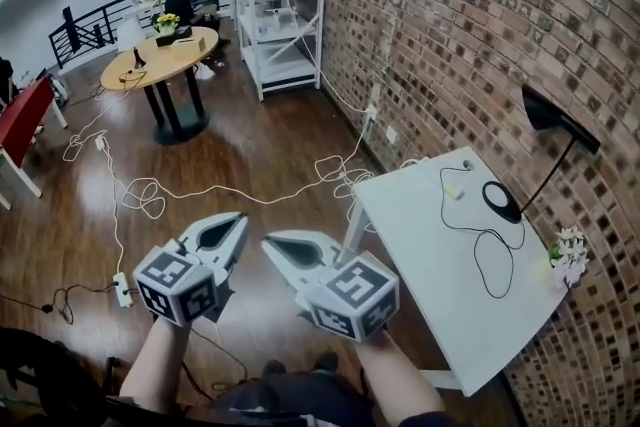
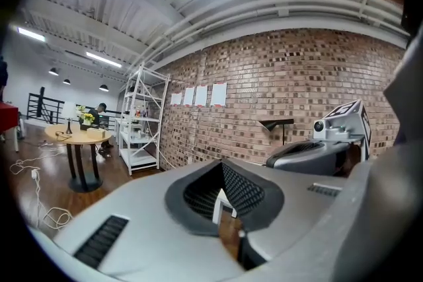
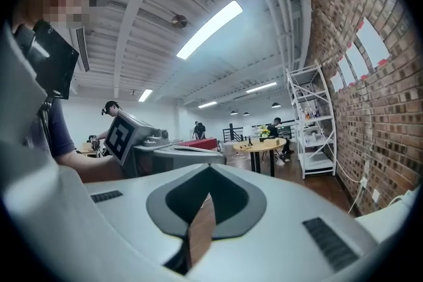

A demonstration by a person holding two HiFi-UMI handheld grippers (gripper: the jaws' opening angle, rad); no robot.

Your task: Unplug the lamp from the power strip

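Nearest the person, the left gripper [image 1: 236, 221] and the right gripper [image 1: 274, 245] are held side by side above the wooden floor [image 1: 270, 135], tips pointing out into the room. Both have their jaws pressed together with nothing between them. On the floor just left of the left gripper lies a white power strip [image 1: 122, 289], with white cables [image 1: 148, 196] trailing away across the boards. To the right a white table [image 1: 410, 235] stands against the brick wall [image 1: 480, 45]. The black lamp [image 1: 500, 200] sits by the table's wall edge, its base on the top and its shade up against the bricks. Its black cord [image 1: 495, 296] lies in loose loops on the tabletop, and I cannot tell where it ends. A small bunch of flowers [image 1: 568, 255] sits at the same edge, toward the nearer corner. Farther off are a white shelf rack [image 1: 280, 15] and a round yellow table [image 1: 160, 60] with a person [image 1: 185, 3] seated behind it
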